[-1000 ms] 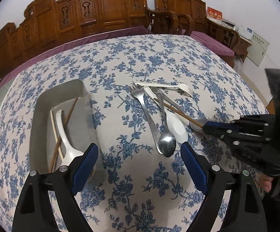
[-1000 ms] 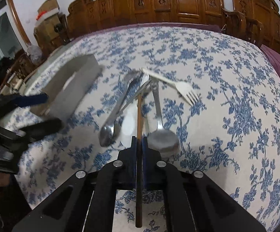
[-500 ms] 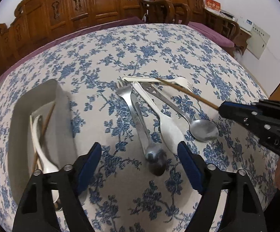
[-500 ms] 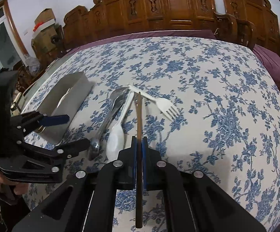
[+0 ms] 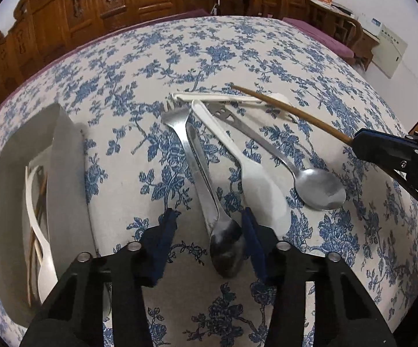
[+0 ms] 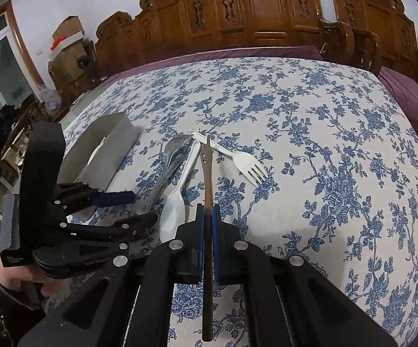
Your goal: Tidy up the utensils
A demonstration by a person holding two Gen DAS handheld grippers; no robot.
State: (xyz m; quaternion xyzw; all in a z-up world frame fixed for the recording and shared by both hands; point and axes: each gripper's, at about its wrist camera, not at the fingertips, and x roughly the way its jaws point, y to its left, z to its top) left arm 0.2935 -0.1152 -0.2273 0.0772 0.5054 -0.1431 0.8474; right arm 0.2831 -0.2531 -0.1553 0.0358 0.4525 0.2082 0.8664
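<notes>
Carved wooden chairs [image 6: 266, 8] stand in a row along the top of both views, behind the worktop [image 6: 338, 144], which is covered with a white cloth with blue flowers.

My right hand-held gripper [image 6: 208, 217] is clenched on a brown chopstick [image 6: 208, 231]. In the right wrist view the chopstick runs up the middle of the frame between the blue pads [image 6: 216, 219], and its tip points toward the heap of utensils. In the left wrist view the same chopstick [image 5: 289, 111] goes from the right hand-held gripper [image 5: 362, 141] at the right edge toward the upper centre, above the white plastic fork [image 5: 217, 97].

My left hand-held gripper [image 5: 207, 231] is released, with its jaws apart at the bottom of the frame. Between them lies the bowl of a metal spoon [image 5: 226, 245]; I cannot tell if the pads touch it. Beside this spoon lie a metal fork [image 5: 177, 121], a white spoon [image 5: 255, 185] and a second metal spoon [image 5: 318, 189], all loose on the cloth in the centre.

At the left of the left wrist view stands a grey tray [image 5: 64, 173]. It holds a white utensil [image 5: 35, 211] and some brown chopsticks [image 5: 31, 248]. In the right wrist view the tray [image 6: 105, 147] is at the middle left, behind my left hand-held gripper [image 6: 139, 208].
</notes>
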